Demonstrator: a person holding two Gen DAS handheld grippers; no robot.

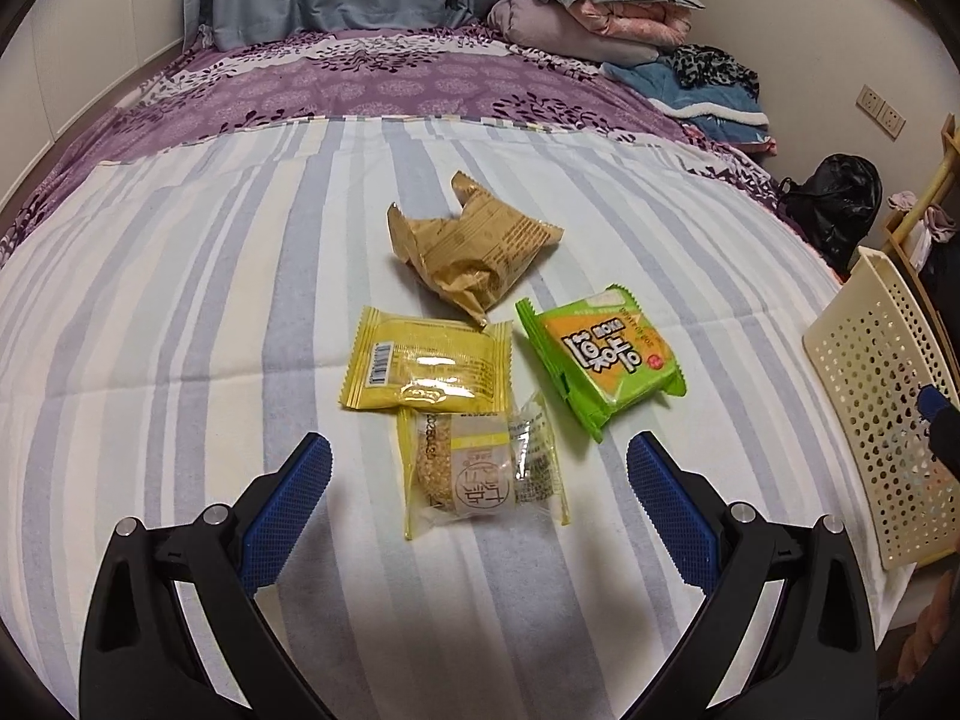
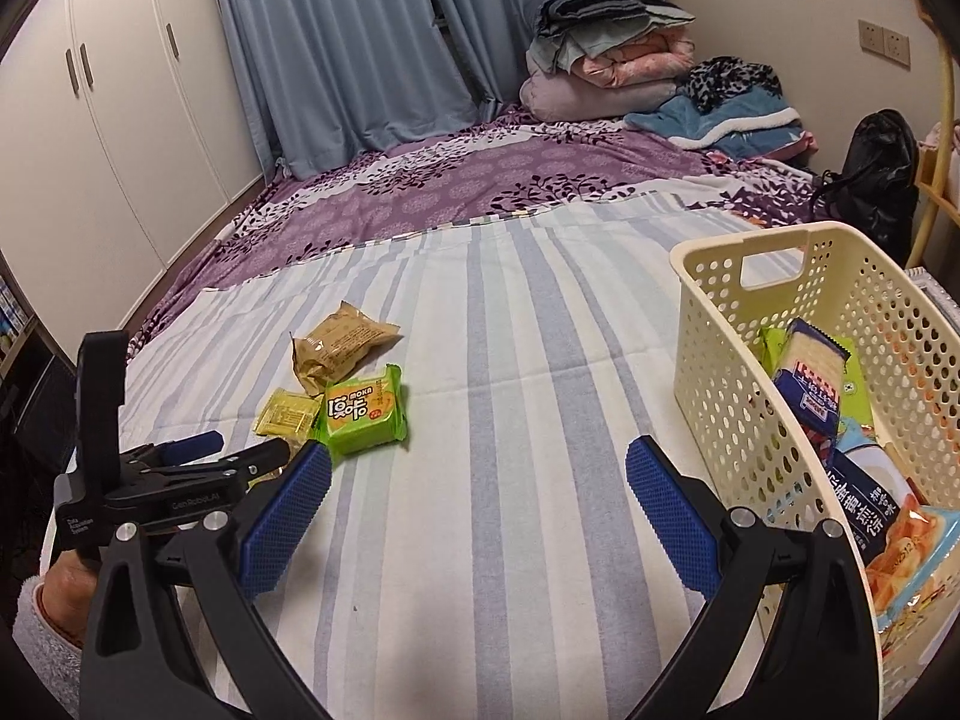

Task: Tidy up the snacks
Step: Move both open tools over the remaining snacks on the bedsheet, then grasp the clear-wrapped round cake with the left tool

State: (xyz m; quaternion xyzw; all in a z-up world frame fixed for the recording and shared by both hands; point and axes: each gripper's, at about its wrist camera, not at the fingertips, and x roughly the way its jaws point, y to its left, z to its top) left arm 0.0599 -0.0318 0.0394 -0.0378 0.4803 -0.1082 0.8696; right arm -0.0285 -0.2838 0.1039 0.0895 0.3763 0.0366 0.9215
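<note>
Clear-wrapped snack between left gripper fingers

1. Bare striped sheet lies open between the green Moka pack and the perforated cream basket
2. The left gripper is spread wide, with the clear sesame-cake packet lying between its jaws
3. Yellow packet touches that packet; brown crumpled wrapper crowds behind
4. Basket's near end is filled with packs; its far end by the handle slot is free

On the striped bed sheet lie four snack packets and a cream perforated basket.
</note>
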